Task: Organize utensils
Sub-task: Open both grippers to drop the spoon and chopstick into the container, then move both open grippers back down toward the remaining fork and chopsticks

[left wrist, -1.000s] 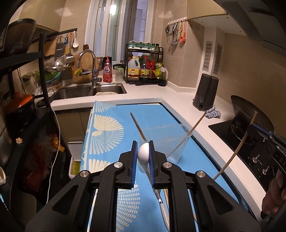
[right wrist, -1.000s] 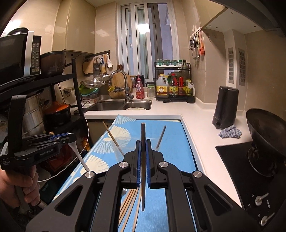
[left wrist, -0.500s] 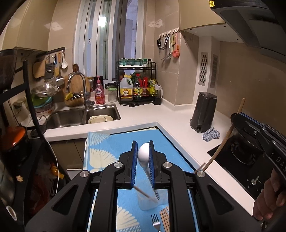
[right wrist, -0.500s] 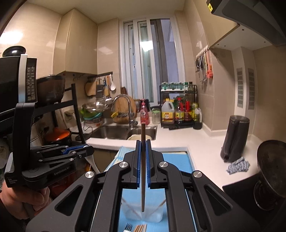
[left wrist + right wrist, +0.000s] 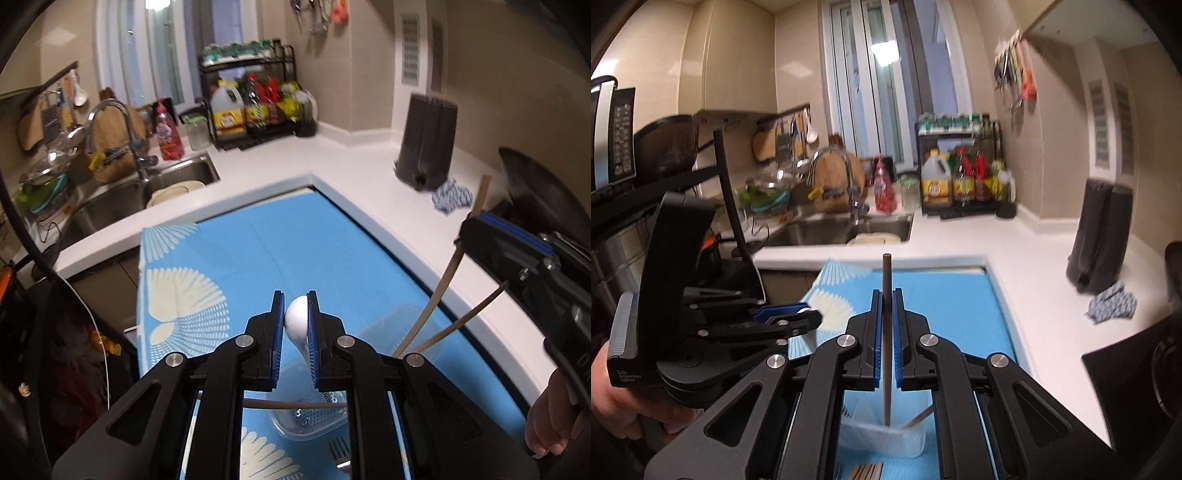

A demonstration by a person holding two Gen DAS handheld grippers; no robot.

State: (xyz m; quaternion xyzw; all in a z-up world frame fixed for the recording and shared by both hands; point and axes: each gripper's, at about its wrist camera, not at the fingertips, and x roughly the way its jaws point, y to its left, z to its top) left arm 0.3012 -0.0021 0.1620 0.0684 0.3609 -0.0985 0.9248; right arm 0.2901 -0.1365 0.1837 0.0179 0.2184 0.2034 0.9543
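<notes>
My left gripper (image 5: 296, 299) is shut on the bowl of a white spoon (image 5: 295, 317), whose handle hangs down into a clear plastic container (image 5: 310, 419) on the blue mat. In the right wrist view my right gripper (image 5: 886, 295) is shut on a dark upright chopstick (image 5: 886, 273); its lower tip reaches inside the container (image 5: 882, 439). The left wrist view shows the right gripper (image 5: 476, 221) at the right edge with that chopstick (image 5: 439, 295) slanting into the container beside another chopstick (image 5: 461, 323). The left gripper (image 5: 812, 314) sits just left of the right one.
A fork (image 5: 340, 454) and several chopsticks (image 5: 866, 472) lie on the blue mat (image 5: 258, 251) near the container. A white counter (image 5: 369, 177) wraps around the mat, with a sink (image 5: 122, 195), a bottle rack (image 5: 255, 107), a black kettle (image 5: 428, 144), a blue cloth (image 5: 452, 194) and a stove (image 5: 1126, 369).
Both grippers have come over the container, which was ahead of them and now lies right beneath. The spoon handle and the chopstick tip have gone down into it. Both grips are unchanged.
</notes>
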